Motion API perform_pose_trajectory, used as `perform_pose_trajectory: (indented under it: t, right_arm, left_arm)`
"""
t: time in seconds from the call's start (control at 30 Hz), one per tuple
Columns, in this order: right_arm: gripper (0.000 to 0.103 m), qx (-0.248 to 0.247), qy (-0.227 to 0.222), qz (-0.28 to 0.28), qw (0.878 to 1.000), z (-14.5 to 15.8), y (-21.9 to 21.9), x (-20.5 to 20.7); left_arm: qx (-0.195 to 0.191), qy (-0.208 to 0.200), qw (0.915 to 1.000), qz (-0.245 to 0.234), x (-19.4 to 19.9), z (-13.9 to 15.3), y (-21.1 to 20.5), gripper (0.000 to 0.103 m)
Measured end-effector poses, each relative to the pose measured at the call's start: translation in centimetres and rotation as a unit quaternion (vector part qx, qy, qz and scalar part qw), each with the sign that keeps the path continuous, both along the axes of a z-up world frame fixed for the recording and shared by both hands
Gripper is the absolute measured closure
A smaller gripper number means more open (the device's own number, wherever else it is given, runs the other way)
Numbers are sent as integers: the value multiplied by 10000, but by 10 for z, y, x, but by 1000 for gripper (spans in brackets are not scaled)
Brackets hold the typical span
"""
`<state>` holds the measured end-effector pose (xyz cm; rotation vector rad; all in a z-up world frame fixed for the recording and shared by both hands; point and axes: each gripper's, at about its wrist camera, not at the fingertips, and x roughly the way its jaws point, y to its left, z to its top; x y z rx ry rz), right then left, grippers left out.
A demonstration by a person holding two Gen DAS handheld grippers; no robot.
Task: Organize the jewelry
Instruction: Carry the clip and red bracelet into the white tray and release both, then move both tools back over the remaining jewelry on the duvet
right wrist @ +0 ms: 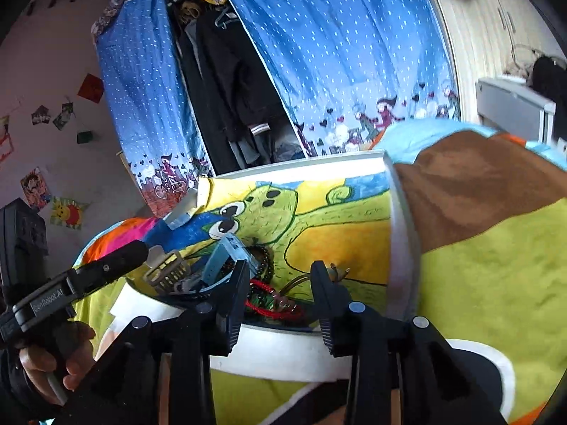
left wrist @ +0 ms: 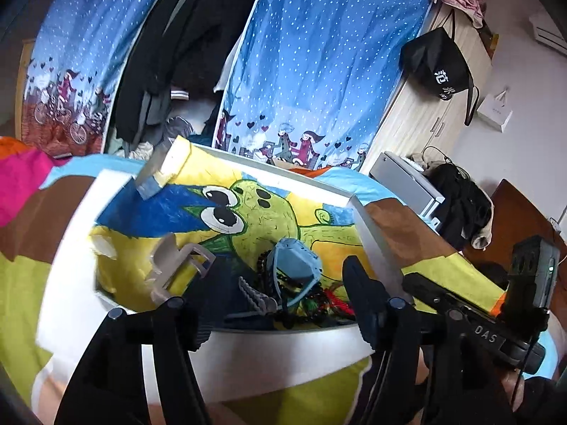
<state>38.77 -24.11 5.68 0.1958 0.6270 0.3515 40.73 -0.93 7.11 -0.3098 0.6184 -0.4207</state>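
A white-framed cartoon painting [left wrist: 283,350] lies flat on the bed and holds a small pile at its near edge. The pile has a blue claw clip [left wrist: 294,262], a pale grey claw clip [left wrist: 173,265], a black bead bracelet [left wrist: 264,265], a dark toothed clip [left wrist: 255,297] and a red cord bracelet [right wrist: 269,301]. My left gripper [left wrist: 283,301] is open, its fingers spread either side of the pile. My right gripper [right wrist: 281,301] is open just above the red bracelet, with the blue clip [right wrist: 230,251] beyond its left finger. Neither holds anything.
A pale block [left wrist: 156,173] rests on the frame's far left corner. The colourful bedspread [right wrist: 496,265] surrounds the frame. Behind are blue dotted wardrobe curtains [left wrist: 319,53] with dark clothes between them, a grey box [left wrist: 404,180] and a black bag [left wrist: 436,60].
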Motion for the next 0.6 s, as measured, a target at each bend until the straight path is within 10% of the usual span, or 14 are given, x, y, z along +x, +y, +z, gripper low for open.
perform_pose_trajectory:
  t: [0.23,0.6]
  right_arm:
    - [31,-287,-567,-15,9980,32,-2,-56]
    - [0,-750,-1156,107,9904,43,4,-160]
  left_arm:
    - [390,-652,9963,408,-63,25,4,11]
    - [1036,-1153,9867,491,-170,30,-4,8]
